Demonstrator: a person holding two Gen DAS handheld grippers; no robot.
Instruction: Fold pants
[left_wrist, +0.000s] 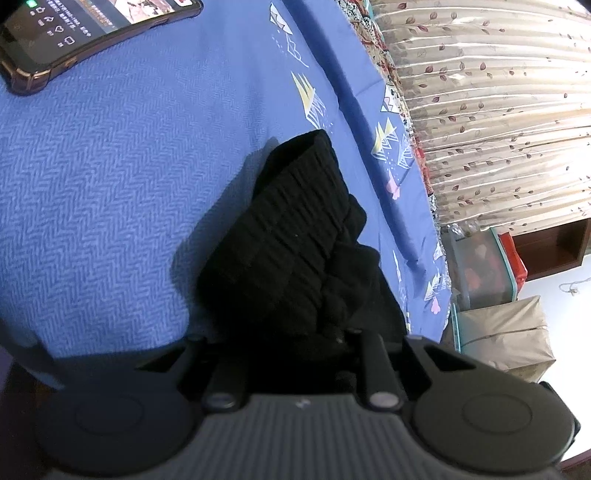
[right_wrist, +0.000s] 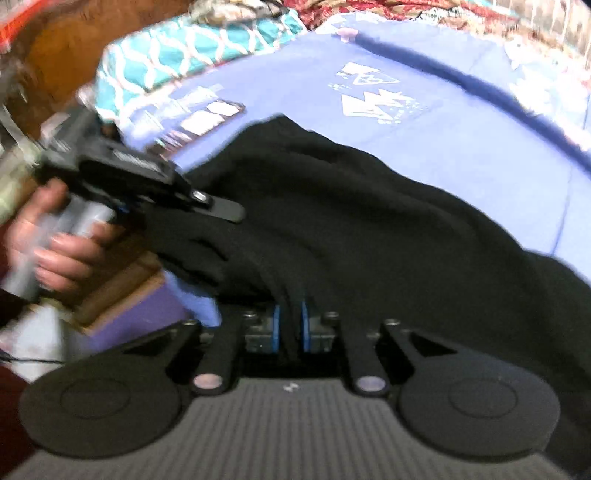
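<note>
While both tongs, left (right_wrist: 221, 212) and right (right_wrist: 290, 317), pinch the black knit pants (right_wrist: 351, 221) on the blue bed sheet (left_wrist: 110, 184), the next fold needs a joint lift.

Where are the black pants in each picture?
Left wrist view: the black pants bunch up in the lower middle, running into the left gripper.
Right wrist view: the pants spread across the middle, pinched by the right gripper.
Shared landmark: the phone.
</note>
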